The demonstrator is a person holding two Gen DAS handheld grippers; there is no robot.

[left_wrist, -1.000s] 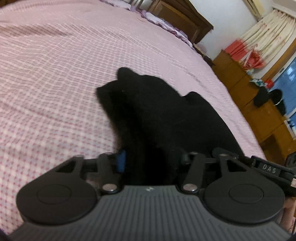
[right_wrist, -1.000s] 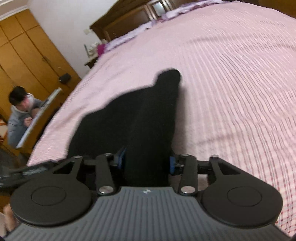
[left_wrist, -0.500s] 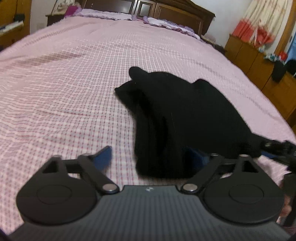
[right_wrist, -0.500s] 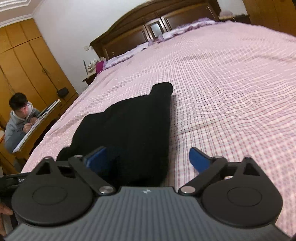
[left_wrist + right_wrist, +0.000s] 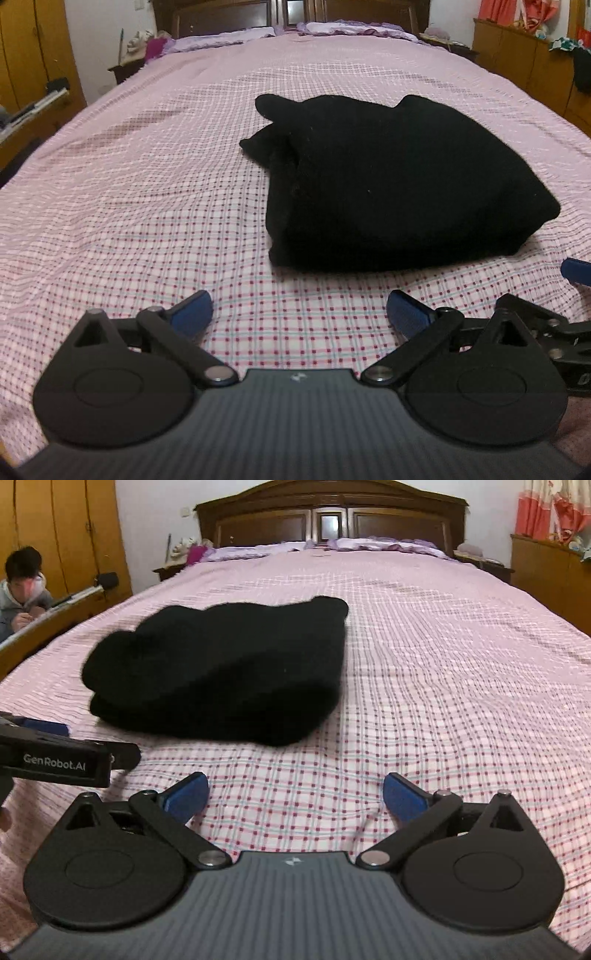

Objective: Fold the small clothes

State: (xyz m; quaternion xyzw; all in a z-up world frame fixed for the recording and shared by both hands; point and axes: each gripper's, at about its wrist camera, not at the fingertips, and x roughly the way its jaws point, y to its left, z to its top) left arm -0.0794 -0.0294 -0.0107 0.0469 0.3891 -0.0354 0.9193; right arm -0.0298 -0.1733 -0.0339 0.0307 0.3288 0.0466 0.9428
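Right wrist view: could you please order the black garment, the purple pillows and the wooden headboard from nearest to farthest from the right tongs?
1. Black garment: folded on the bedspread, ahead and left of the open right tongs.
2. Purple pillows: at the bed's far end.
3. Wooden headboard: behind the pillows, against the wall.

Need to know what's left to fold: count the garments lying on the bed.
1. A black garment, already folded into a bundle, lies on the pink checked bedspread ahead of both open grippers. Pieces folded inside it cannot be ruled out.
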